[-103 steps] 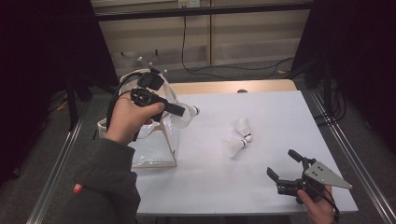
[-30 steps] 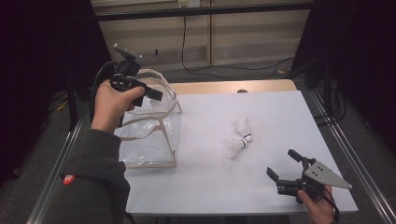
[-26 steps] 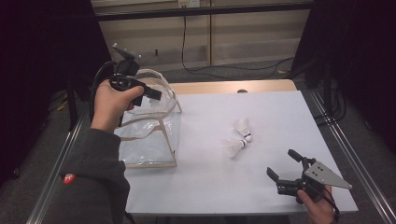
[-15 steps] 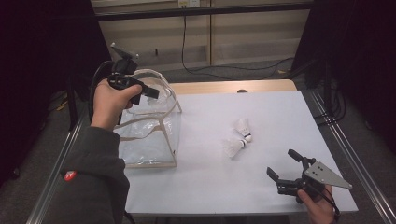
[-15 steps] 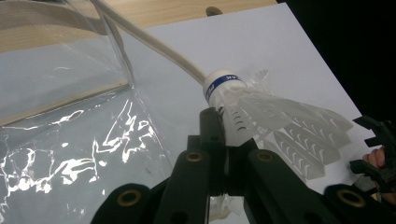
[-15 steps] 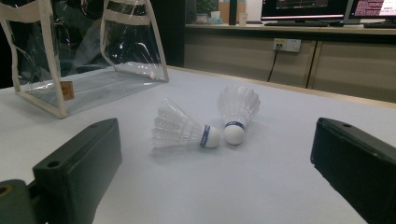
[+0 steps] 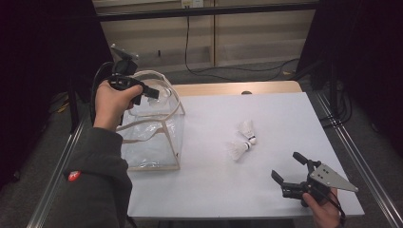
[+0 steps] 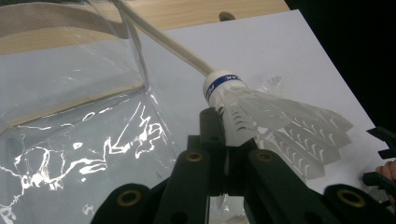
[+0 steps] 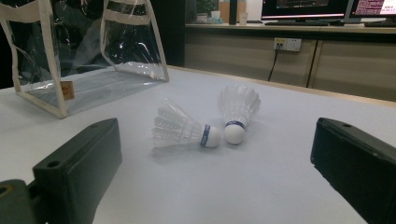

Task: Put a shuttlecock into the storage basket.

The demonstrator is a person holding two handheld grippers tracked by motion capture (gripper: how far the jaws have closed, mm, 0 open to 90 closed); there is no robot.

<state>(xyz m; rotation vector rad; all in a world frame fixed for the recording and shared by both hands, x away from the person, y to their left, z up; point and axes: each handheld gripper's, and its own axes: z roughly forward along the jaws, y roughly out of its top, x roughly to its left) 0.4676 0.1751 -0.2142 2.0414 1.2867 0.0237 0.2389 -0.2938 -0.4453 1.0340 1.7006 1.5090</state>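
Fingers (image 8: pixel 219 140) of the left gripper (image 7: pixel 142 90) pinch a shuttlecock (image 8: pixel 261 112) above the open clear bag (image 7: pixel 157 137), not yet dropped in. Two shuttlecocks (image 7: pixel 241 142) lie touching mid-table (image 7: pixel 285 109), so most of the packing seems left. Near them the right gripper (image 7: pixel 291 170) rests wide and empty.

Left gripper (image 7: pixel 151 92) raised at far left, jaws clamped, forearm reaching forward; right gripper (image 7: pixel 291 167) held low near the near right edge, jaws spread wide.
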